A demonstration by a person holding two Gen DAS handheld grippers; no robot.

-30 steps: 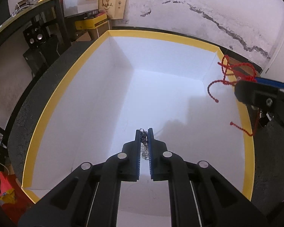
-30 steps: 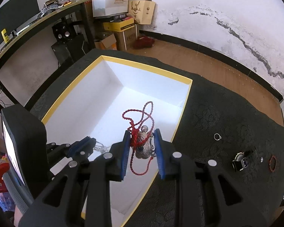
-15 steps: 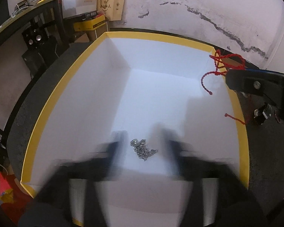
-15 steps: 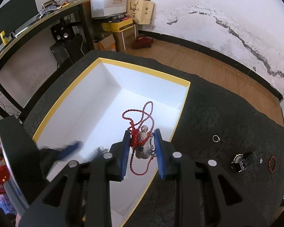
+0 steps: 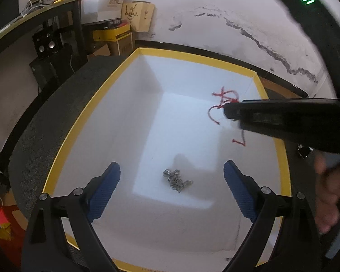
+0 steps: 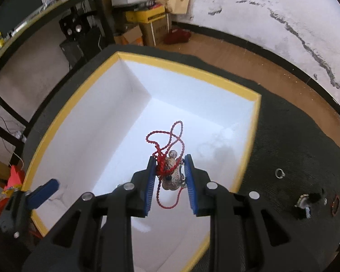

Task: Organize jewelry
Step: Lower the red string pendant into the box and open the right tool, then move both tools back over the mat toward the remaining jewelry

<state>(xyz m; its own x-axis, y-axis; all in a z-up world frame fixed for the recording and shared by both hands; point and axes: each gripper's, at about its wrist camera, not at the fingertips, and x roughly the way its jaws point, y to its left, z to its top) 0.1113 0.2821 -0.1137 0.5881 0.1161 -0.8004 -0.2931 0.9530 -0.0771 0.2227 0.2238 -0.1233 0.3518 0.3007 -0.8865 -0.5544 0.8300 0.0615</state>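
A white box with a yellow rim (image 5: 83,111) (image 6: 188,70) sits on the dark table. A silver chain (image 5: 177,180) lies in a heap on the box floor. My left gripper (image 5: 171,174) is open above it, with the chain between its blue pads and below them. My right gripper (image 6: 170,170) is shut on a silver pendant (image 6: 172,176) with a red cord (image 6: 167,137), held over the box. In the left wrist view the right gripper (image 5: 229,111) reaches in from the right, with the red cord (image 5: 224,104) hanging from it.
On the dark table right of the box lie a silver ring (image 6: 280,173), a black watch (image 6: 307,204) and a red bracelet (image 6: 335,205). Cardboard boxes (image 6: 151,20) and a black shelf (image 5: 56,36) stand beyond the table. A wooden floor (image 6: 249,59) runs along the wall.
My left gripper has opened and let go of the silver chain, which now lies on the box floor. My right gripper has moved left over the box with the pendant.
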